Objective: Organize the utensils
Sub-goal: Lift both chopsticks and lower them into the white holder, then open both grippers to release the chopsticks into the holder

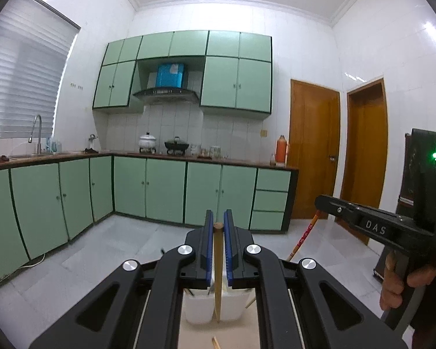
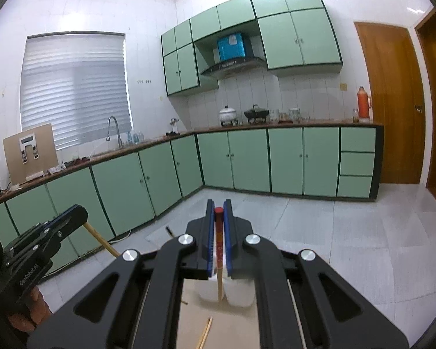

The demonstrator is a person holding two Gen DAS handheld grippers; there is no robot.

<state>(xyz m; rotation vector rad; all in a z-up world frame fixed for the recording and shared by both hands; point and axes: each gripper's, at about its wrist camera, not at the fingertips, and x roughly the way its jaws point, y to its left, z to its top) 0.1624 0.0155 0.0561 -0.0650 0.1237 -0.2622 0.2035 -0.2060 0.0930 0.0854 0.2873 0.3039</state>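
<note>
My left gripper (image 1: 218, 218) is shut on a plain wooden chopstick (image 1: 217, 264) that hangs down over a white utensil holder (image 1: 200, 305) on the tan table (image 1: 232, 334). My right gripper (image 2: 219, 208) is shut on a red-topped chopstick (image 2: 219, 250) held upright above the white holder (image 2: 238, 292). The right gripper also shows in the left wrist view (image 1: 319, 200), holding its red chopstick (image 1: 302, 238). The left gripper shows in the right wrist view (image 2: 78, 212), with its wooden chopstick (image 2: 101, 240).
Loose wooden chopsticks (image 2: 205, 333) lie on the table in front of the holder, and one end shows in the left wrist view (image 1: 215, 343). Green kitchen cabinets (image 1: 165, 192), a tiled floor (image 2: 348, 247) and wooden doors (image 1: 314, 148) are behind.
</note>
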